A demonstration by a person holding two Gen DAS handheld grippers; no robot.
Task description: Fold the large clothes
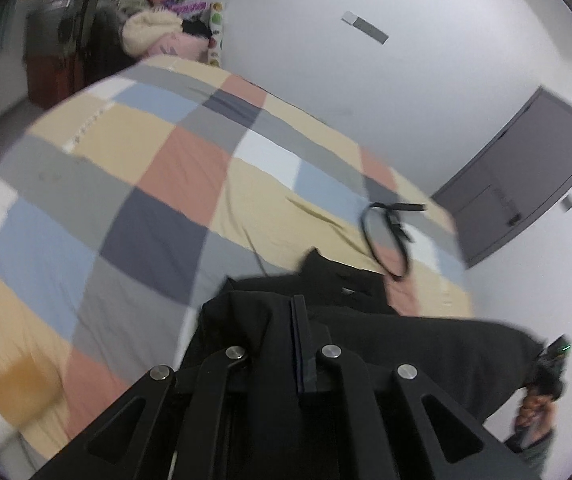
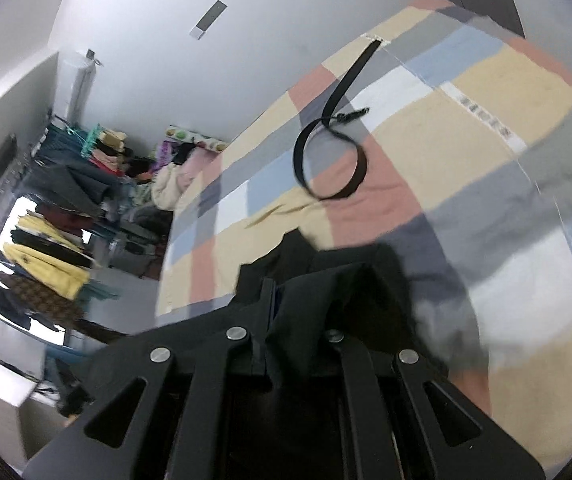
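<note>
A large black garment (image 1: pixel 405 340) hangs stretched between both grippers above a bed with a checkered cover (image 1: pixel 126 184). My left gripper (image 1: pixel 291 320) is shut on one edge of the black cloth, which drapes over its fingers. My right gripper (image 2: pixel 286 300) is shut on another part of the garment (image 2: pixel 325 292), with folds bunched over its right finger. In the left wrist view the other hand and gripper (image 1: pixel 541 384) show at the far right end of the cloth. The lower part of the garment is hidden behind the grippers.
A black belt (image 1: pixel 385 236) lies coiled on the bed cover, also in the right wrist view (image 2: pixel 325 152). Piled clothes and pillows (image 1: pixel 158 32) sit at the bed's far end. A clothes rack (image 2: pixel 58 216) stands on the left. A grey door (image 1: pixel 525 176) is in the white wall.
</note>
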